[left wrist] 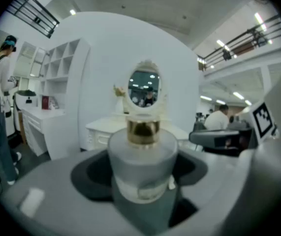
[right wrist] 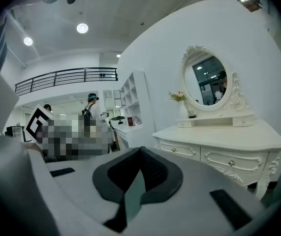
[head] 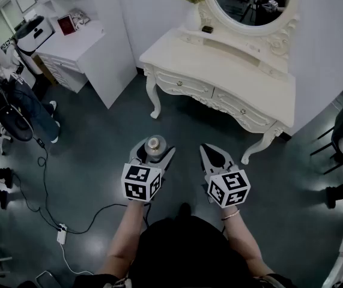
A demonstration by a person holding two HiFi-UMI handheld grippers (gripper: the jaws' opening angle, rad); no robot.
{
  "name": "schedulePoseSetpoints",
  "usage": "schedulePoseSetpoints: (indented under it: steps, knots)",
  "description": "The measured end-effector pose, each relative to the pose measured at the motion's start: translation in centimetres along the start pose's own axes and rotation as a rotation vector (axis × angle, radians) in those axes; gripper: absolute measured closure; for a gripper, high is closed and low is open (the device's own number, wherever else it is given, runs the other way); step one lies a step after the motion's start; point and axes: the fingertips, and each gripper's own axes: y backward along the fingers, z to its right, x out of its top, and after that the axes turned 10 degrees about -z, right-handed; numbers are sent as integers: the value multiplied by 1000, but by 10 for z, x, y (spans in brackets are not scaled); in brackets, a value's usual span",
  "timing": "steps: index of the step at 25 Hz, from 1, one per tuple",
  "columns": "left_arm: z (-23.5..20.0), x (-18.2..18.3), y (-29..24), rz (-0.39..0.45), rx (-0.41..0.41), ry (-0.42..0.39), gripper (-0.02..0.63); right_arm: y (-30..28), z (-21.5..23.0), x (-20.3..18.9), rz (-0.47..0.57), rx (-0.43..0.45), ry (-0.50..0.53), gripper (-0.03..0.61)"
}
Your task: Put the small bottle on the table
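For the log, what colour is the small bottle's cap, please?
The small bottle's cap is gold, clearest in left gripper view.

No writing could be read.
The label [left wrist: 145, 190] on the bottle [left wrist: 141, 151] was blurred; the cubes [head: 141, 182] bore only square patterns.

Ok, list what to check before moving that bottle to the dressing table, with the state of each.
1. The small bottle sits between the jaws of the left gripper: ok.
2. Bottle upright, gold cap on top: ok.
3. The right gripper is shut with nothing between its jaws: ok.
4. Bare stretch on the dressing table top for landing: ok.
5. Grip tight enough not to slip on the way: cannot tell.
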Motion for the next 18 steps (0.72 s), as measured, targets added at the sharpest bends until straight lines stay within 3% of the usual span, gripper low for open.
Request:
schedulePoseSetpoints:
  steps: [18]
  knots:
    - [8,14,-24,-10,2,-7,277,4,28,8,26,7,-30,574]
